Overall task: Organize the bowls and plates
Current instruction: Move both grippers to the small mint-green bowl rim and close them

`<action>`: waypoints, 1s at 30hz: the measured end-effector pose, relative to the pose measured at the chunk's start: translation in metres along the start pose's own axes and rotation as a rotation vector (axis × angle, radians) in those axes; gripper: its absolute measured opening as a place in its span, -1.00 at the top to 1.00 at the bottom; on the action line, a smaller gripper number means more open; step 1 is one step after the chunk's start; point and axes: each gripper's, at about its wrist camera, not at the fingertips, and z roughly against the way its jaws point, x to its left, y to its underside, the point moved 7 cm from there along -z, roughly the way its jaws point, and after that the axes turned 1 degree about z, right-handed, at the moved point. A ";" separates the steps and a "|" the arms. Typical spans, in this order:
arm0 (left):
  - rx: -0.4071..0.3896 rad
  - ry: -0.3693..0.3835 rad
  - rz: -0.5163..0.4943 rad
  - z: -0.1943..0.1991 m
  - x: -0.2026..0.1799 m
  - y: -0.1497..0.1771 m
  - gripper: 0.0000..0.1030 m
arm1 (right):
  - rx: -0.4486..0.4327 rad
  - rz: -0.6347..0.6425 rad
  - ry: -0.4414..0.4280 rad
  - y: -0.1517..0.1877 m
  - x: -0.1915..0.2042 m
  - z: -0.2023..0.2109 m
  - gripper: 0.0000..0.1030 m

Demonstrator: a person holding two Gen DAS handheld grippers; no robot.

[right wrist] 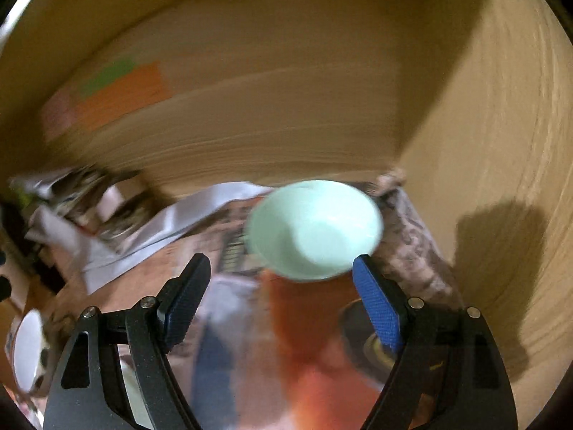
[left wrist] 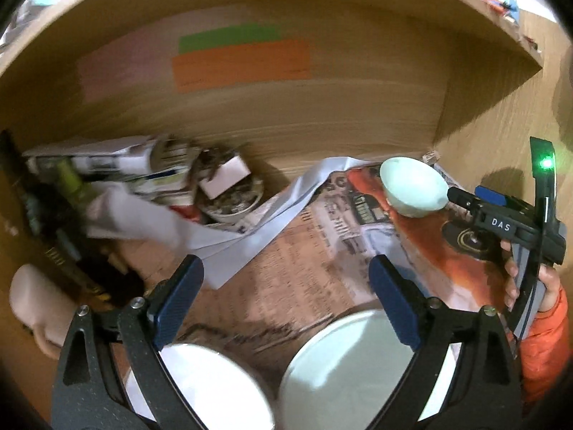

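I am inside a wooden shelf lined with newspaper [left wrist: 286, 261]. A small mint-green bowl [left wrist: 412, 188] [right wrist: 315, 229] stands upright at the back right. My right gripper [right wrist: 283, 276] is open just short of it; its right pad is beside the bowl's near rim and nothing lies between the pads. In the left wrist view one of its fingertips [left wrist: 456, 193] reaches the bowl's right side. My left gripper [left wrist: 286, 286] is open and empty above a white bowl [left wrist: 211, 383] and a pale green plate [left wrist: 343, 369], which lie side by side at the front.
Boxes, papers and a round tin of small bits [left wrist: 229, 197] crowd the back left. Orange and green paper strips [left wrist: 240, 64] are stuck on the back wall. The shelf's side wall [right wrist: 483, 179] rises close on the right. A hand in an orange sleeve [left wrist: 548, 322] holds the right tool.
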 end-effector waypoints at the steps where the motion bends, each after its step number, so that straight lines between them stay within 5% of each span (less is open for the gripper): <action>1: 0.005 0.001 -0.004 -0.006 -0.004 -0.004 -0.84 | 0.010 -0.017 0.015 -0.002 -0.011 -0.006 -0.54; 9: 0.096 0.025 -0.041 -0.071 -0.036 -0.031 -0.84 | 0.072 -0.072 0.080 -0.008 -0.047 -0.030 -0.54; 23: 0.160 0.048 -0.071 -0.129 -0.063 -0.038 -0.84 | 0.241 -0.044 0.150 0.007 -0.058 -0.087 0.30; 30: 0.174 0.058 -0.128 -0.141 -0.076 -0.035 -0.84 | 0.234 -0.003 0.135 0.013 -0.047 -0.086 0.48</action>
